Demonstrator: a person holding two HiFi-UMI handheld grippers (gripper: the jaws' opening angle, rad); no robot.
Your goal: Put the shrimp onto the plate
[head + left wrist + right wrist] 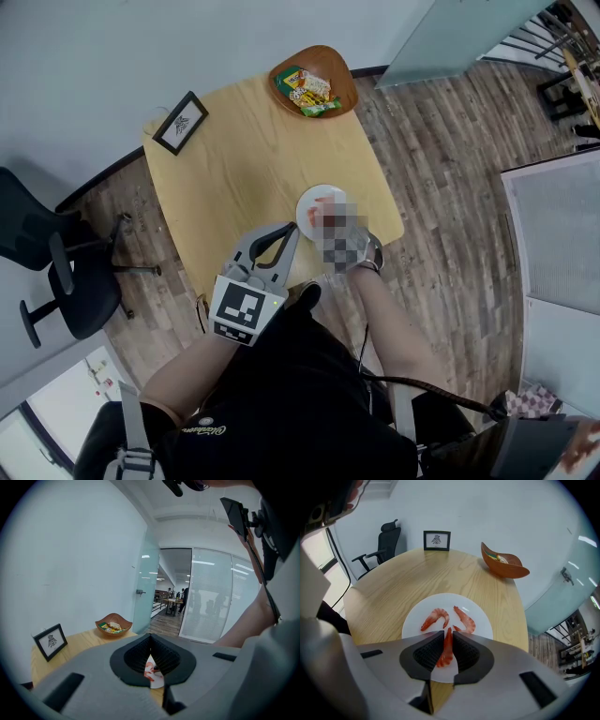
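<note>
On the light wood desk [417, 576], near its front edge, sits a white plate [415, 620] w/ two shrimp [435, 618] lying curved, side by side, not touching. Right claw [447, 633] hangs over the plate's near half, pinching a third shrimp [446, 651], which sits lengthwise btw the dark ribbed pads [426, 653]. Can't tell if it touches the plate. Left claw [150, 637] is pressed together at the tips w/ nothing in it; plate and shrimp show thru the gap behind the tips. Head view puts it low at the desk's front edge, just beside the plate.

Writing: small black frame [436, 540] at the far edge holds a dark ink figure, not readable. Brown wooden bowl [505, 563] at the far right corner holds green/yellow snack packs [309, 91], print too small. Black-white square marker on the left claw's cube [246, 307]. Yellow script on the person's black clothing [291, 394], illegible.

Room: pale walls [487, 508], wood-plank floor [450, 150], black office chair [384, 545] beside the desk, frosted glass door [144, 590], glass partitions [211, 597] beyond.
</note>
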